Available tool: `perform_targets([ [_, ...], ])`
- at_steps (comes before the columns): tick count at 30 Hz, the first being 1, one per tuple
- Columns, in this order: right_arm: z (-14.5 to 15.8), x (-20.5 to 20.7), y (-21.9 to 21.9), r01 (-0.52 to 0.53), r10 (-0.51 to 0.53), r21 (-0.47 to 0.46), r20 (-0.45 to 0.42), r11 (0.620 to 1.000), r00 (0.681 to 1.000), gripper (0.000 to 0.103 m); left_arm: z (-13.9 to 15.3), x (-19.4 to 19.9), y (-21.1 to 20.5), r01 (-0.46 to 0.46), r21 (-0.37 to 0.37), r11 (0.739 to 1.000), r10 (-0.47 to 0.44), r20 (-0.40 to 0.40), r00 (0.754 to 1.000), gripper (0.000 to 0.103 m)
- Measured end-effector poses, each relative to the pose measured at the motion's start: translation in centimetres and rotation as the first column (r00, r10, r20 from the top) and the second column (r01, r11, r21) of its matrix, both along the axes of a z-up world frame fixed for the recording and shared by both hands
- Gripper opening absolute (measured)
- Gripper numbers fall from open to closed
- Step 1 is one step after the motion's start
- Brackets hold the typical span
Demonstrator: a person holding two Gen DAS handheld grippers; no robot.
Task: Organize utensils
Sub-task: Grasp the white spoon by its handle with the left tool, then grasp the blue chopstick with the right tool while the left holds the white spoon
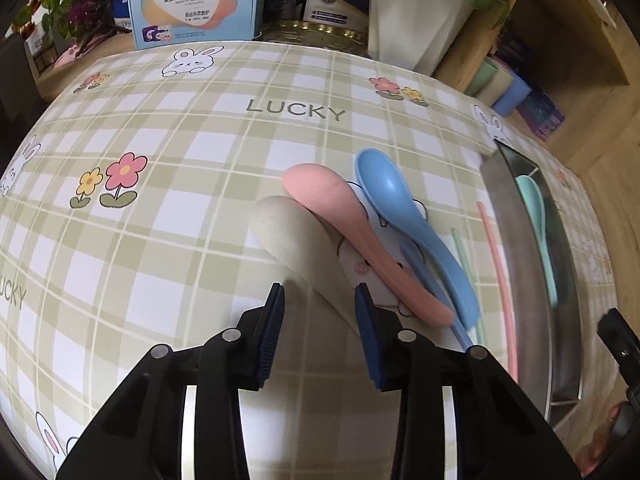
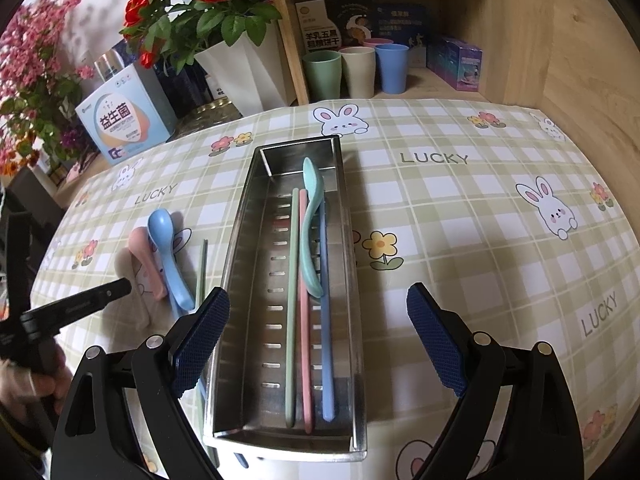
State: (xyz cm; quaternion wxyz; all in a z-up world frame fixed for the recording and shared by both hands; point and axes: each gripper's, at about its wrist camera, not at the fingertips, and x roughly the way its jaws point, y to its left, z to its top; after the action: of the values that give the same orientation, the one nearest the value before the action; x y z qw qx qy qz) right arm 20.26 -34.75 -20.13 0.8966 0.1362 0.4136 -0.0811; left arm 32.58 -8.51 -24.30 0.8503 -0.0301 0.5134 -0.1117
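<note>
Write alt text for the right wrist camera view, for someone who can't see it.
The right gripper hangs open over a steel utensil tray holding a mint spoon and green, pink and blue chopsticks. Left of the tray, a pink spoon and blue spoon lie on the checked tablecloth, with the left gripper reaching in from the picture's left edge.

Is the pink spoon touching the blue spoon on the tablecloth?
Touching. The left wrist view shows the blue spoon lying partly over the pink spoon, their handles crossing with no gap visible.
</note>
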Motion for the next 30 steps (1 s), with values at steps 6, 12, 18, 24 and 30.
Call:
perform_targets([
  [6,-0.4,0.1,-0.3,0.004,-0.004,0.009,-0.003,1.000,1.000,0.087,-0.1,0.6,-0.5,0.006,0.020,1.000,-0.007,0.018,1.000,0.035],
  [12,-0.6,0.3,-0.6,0.005,-0.005,0.018,-0.007,1.000,1.000,0.087,-0.3,0.7,-0.8,0.029,0.039,0.999,-0.031,0.049,0.998,0.027],
  [18,-0.5,0.3,-0.5,0.003,-0.003,0.021,-0.005,1.000,1.000,0.087,-0.4,0.1,-0.1,0.070,0.022,0.997,-0.071,0.034,0.997,0.006],
  [24,-0.2,0.2,-0.2,-0.017,0.017,0.025,0.010,1.000,1.000,0.087,-0.1,-2.1,0.9,0.130,0.043,0.991,-0.132,0.040,0.990,0.006],
  [30,0.2,0.3,0.9,-0.060,0.060,0.022,0.017,0.998,0.998,0.087,0.2,-4.9,1.7,0.174,0.111,0.978,-0.182,0.069,0.981,0.006],
])
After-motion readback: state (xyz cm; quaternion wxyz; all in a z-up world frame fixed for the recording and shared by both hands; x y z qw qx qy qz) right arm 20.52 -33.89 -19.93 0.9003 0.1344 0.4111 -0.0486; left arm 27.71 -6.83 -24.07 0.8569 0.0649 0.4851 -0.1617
